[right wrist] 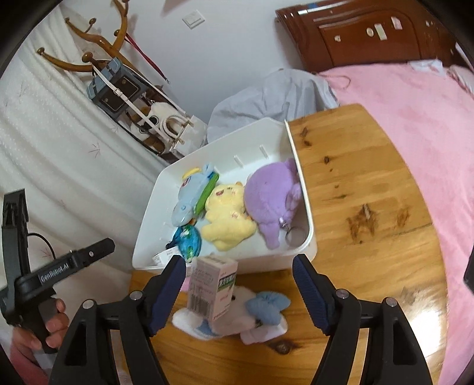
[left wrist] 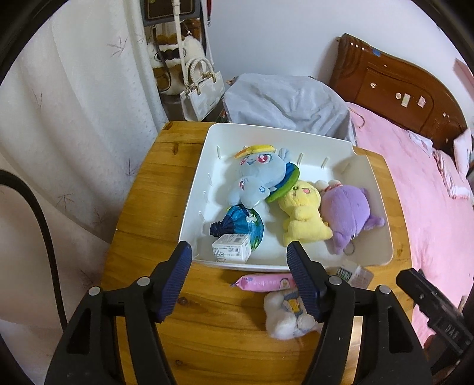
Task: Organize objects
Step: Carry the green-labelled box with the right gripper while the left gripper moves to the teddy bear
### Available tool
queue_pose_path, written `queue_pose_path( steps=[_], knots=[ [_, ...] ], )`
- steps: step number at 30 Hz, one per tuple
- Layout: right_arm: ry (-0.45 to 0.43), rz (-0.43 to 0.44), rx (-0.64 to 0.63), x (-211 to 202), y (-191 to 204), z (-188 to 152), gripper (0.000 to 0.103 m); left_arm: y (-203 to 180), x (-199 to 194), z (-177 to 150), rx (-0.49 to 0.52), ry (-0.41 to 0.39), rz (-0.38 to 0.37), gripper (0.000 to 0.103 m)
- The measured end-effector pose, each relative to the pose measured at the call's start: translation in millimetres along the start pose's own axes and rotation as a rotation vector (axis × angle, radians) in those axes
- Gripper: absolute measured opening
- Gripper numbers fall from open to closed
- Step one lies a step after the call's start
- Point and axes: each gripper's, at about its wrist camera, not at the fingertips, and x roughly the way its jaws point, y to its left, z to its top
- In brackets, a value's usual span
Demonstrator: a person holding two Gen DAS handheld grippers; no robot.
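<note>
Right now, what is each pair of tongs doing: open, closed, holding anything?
Left tongs: open, holding nothing, above the table edge before the white bin.
Right tongs: open, holding nothing; a small carton stands between the fingers, ungripped.

Cozy bedroom setup here. There's a bed with a pink bedspread and a glossy dark wooden headboard with a few stickers on it. A crumpled grey cloth sits heaped between the bed and a wooden coat rack, which is loaded with bags, including a blue-grey satchel and a white handbag with rope handles. White curtain along the side, light switch on the wall.
</note>
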Motion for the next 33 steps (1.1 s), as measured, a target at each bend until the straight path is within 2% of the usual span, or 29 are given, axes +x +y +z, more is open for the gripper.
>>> queue_pose_path(
  steps=[8,12,26,33],
  knots=[
    [0.031,0.058,0.061,0,0,-7,0.075,-9,-5,-15,0.128,0.003,0.019,0.071],
    [0.051,0.074,0.074,3,3,-9,0.075,-8,-4,-20,0.161,0.015,0.022,0.071],
    [0.117,0.138,0.208,27,7,-20,0.075,-13,6,-33,0.381,0.093,-0.018,0.071],
    [0.121,0.154,0.304,38,2,-25,0.068,-20,14,-37,0.511,0.130,-0.038,0.071]
  ],
)
